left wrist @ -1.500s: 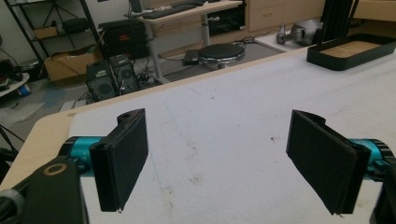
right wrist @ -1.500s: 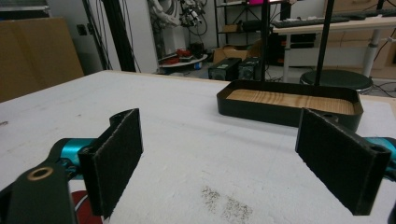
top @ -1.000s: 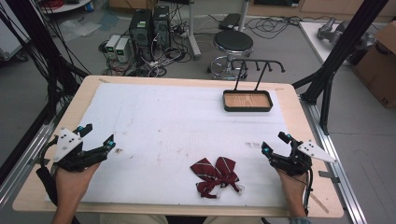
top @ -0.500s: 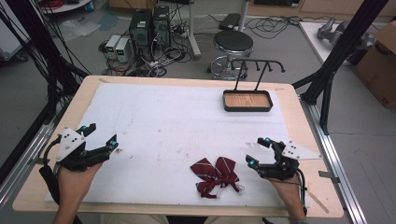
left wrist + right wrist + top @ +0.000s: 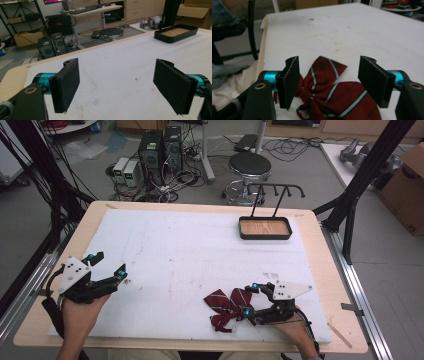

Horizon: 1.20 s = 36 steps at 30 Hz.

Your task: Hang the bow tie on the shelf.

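Note:
A dark red striped bow tie [image 5: 227,307] lies on the white mat near the table's front edge; the right gripper view has the bow tie [image 5: 332,92] just past the jaws. My right gripper [image 5: 248,299] is open at the bow tie's right side, one jaw on each side of its near wing without closing on it. My left gripper [image 5: 109,267] rests open at the mat's left edge, far from the bow tie, with bare mat between its pads [image 5: 66,83].
A black tray with a wooden floor [image 5: 265,227] and an upright black rack [image 5: 276,190] stand at the back right of the mat. The white mat [image 5: 190,250] covers most of the wooden table. A stool and computers stand beyond the far edge.
My right gripper has moved left across the mat to the bow tie and now straddles its near wing. The left gripper has barely shifted.

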Each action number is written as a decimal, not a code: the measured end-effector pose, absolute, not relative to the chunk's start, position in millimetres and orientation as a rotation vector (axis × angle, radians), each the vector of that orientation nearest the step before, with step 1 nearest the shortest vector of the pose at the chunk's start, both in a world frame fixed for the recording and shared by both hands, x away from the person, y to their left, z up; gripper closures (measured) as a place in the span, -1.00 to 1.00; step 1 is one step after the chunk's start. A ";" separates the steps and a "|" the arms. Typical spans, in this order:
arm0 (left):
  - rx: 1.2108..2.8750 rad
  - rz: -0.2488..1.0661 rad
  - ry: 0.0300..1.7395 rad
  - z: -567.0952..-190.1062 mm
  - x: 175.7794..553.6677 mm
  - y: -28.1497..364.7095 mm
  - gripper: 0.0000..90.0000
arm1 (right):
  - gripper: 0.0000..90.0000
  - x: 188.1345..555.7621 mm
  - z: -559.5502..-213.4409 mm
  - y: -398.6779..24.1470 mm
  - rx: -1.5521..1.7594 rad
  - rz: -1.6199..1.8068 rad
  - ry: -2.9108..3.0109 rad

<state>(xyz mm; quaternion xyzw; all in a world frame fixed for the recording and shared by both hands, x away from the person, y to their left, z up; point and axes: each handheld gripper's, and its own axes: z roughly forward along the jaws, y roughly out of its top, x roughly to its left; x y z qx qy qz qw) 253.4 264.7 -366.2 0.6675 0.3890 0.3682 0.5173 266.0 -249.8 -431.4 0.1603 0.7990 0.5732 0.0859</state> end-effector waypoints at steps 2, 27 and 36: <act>1.604 0.884 0.933 -366.0 253.5 264.4 -0.52 | -0.19 264.5 -433.6 -245.4 0.440 1.671 2.427; 1.598 0.877 0.934 -365.0 252.7 262.6 -0.52 | 0.44 265.9 -450.1 -210.0 0.265 1.328 2.739; 1.597 0.879 0.933 -365.0 252.4 262.5 -0.52 | 0.66 264.5 -449.1 -209.6 0.252 1.292 2.705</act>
